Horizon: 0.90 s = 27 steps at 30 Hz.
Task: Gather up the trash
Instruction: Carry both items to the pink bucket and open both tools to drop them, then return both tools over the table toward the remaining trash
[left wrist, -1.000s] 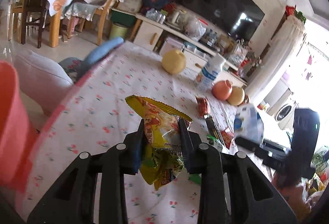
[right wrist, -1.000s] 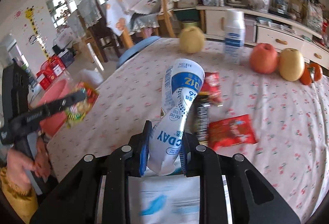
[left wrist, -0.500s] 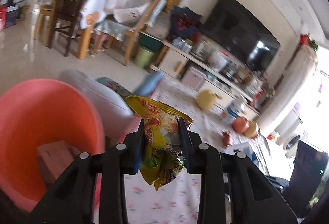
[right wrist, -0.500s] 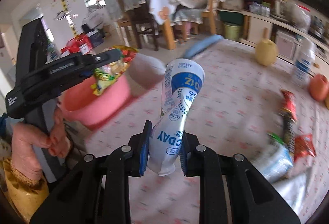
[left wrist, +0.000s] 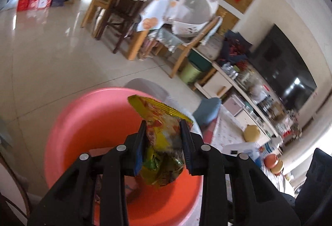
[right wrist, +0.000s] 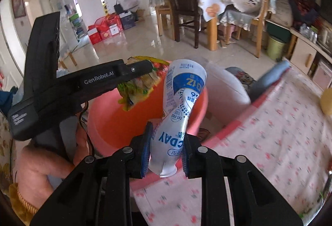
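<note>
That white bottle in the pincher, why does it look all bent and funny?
The white bottle is crushed: its middle is squashed and kinked, so the top leans sideways. The right gripper pinches its lower end, near the pink basin.

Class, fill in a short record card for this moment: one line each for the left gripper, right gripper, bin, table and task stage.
left gripper: shut on yellow snack wrapper, held over the bin
right gripper: shut on crushed white-and-blue bottle, near the bin's rim
bin: pink, round, open, beside the table
table: floral cloth
task stage: both pieces of trash carried to the bin, neither dropped yet
</note>
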### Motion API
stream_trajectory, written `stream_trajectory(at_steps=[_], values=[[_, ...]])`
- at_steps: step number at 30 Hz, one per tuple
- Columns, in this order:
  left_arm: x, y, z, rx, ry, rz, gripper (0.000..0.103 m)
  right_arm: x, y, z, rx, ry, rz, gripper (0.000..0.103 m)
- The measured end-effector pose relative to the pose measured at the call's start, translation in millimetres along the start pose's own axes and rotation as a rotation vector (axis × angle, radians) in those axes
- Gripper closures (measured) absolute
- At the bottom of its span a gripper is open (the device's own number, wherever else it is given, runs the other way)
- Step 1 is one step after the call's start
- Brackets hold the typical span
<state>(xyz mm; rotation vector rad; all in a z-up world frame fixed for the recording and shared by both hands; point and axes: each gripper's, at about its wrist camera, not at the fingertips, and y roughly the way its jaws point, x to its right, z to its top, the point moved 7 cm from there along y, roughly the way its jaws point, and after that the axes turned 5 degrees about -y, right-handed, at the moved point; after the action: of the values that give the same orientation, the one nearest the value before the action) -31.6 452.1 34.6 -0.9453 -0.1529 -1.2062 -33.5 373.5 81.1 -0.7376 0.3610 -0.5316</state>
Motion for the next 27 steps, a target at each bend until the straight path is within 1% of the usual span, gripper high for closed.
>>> stream_trajectory(at_steps=[2,3,4,5,6,7,8,10,11,13,15,16,18,22,24,25,27], values=[[-13,4,5,0.001,-0.023,0.031,0.069,-5,19,4,-0.021,-0.008,-0.011,0.077],[-17,4,6,0.002,-0.031,0.038,0.066,-5,26,4,-0.028,-0.006,-0.017,0.077],[-23,4,10,0.006,-0.051,0.048,0.062,-6,33,3,-0.031,0.0,-0.019,0.074],[-25,3,10,0.012,-0.061,0.053,0.049,-7,35,2,-0.031,0.006,-0.02,0.069],[-28,1,11,0.02,-0.07,0.063,0.036,-6,36,0,-0.027,0.014,-0.026,0.055],[-32,1,13,0.031,-0.077,0.083,0.032,-5,35,-2,-0.017,0.027,-0.038,0.043],[-34,0,13,0.04,-0.078,0.099,0.027,-4,32,-4,0.001,0.037,-0.037,0.04],[-36,0,13,0.049,-0.076,0.123,0.023,1,25,-10,0.014,0.047,-0.066,0.023],[-36,0,14,0.054,-0.076,0.129,0.019,4,22,-13,0.018,0.047,-0.092,0.021],[-34,-1,14,0.067,-0.073,0.131,0.018,8,13,-22,0.024,0.048,-0.128,0.02],[-28,0,12,0.076,-0.056,0.12,0.017,12,5,-31,0.025,0.06,-0.139,0.02],[-22,0,11,0.084,-0.033,0.103,0.016,15,0,-36,0.026,0.069,-0.152,0.019],[-9,0,8,0.097,0.017,0.078,0.011,20,-9,-46,0.026,0.088,-0.166,0.017],[23,-1,-4,0.128,0.141,0.021,0.011,30,-28,-64,0.023,0.131,-0.18,0.016],[33,-1,-10,0.133,0.18,0.002,0.01,36,-39,-74,0.025,0.15,-0.192,0.015],[40,-1,-14,0.136,0.206,-0.012,0.01,36,-43,-77,0.026,0.156,-0.197,0.013],[51,0,-20,0.132,0.239,-0.028,0.01,41,-57,-87,0.034,0.166,-0.224,0.013]])
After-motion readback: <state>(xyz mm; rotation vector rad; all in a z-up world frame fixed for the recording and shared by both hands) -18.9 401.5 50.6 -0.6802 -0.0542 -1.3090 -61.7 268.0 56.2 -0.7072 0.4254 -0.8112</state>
